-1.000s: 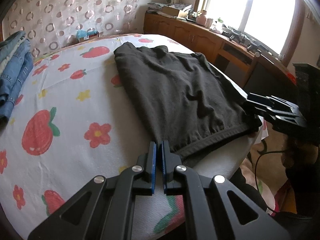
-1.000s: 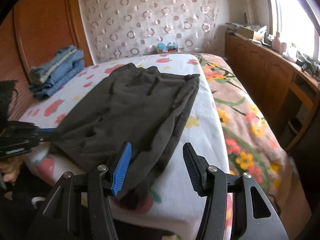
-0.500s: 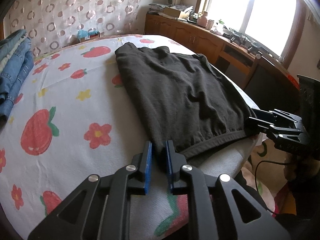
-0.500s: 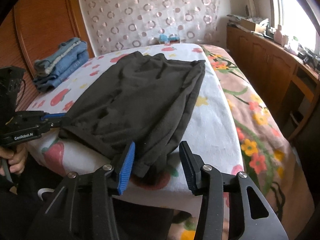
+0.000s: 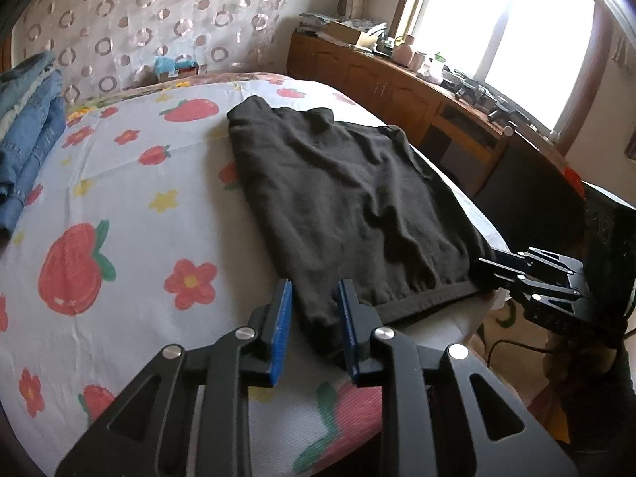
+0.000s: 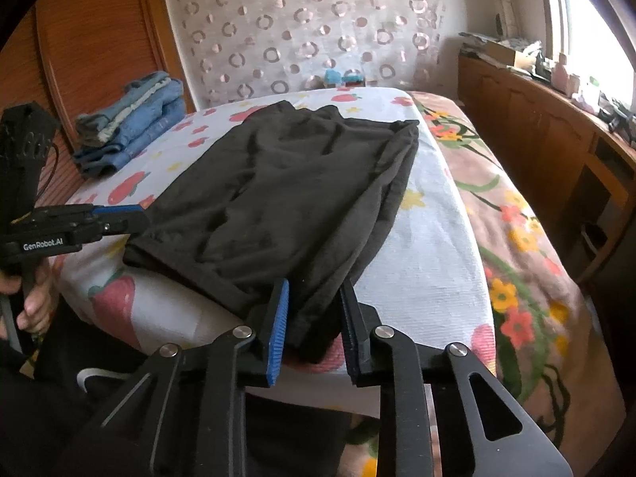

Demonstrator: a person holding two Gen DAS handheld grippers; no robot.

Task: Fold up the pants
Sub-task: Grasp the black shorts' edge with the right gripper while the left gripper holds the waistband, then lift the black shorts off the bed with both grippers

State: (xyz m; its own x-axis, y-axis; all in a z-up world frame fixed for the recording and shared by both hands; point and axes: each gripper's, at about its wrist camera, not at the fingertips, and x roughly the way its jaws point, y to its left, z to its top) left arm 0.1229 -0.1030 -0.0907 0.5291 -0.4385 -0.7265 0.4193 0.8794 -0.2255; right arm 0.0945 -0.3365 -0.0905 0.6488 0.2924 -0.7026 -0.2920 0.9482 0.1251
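Note:
Black pants (image 5: 349, 198) lie flat on the strawberry-print bed sheet (image 5: 119, 206), waistband toward the near edge. My left gripper (image 5: 314, 290) straddles the near left corner of the waistband. Its jaws are opening, and a gap shows beside the blue pads (image 5: 280, 326). In the right wrist view my right gripper (image 6: 314, 290) straddles the other corner of the pants (image 6: 286, 190). Its jaws are closing, with the cloth between them. Each gripper shows in the other's view: the right gripper (image 5: 489, 268) at the waistband's far end, the left gripper (image 6: 135, 218) at the left corner.
A stack of folded blue jeans (image 6: 135, 123) sits at the far left of the bed by the wooden headboard (image 6: 91, 39). A wooden cabinet (image 5: 397, 91) with clutter runs under the window on the right. A person's hand (image 6: 35, 302) holds the left gripper's handle.
The left jaws were shut on the waistband corner and have parted. The right jaws have narrowed around the other corner, and the right gripper has edged in over the cloth.

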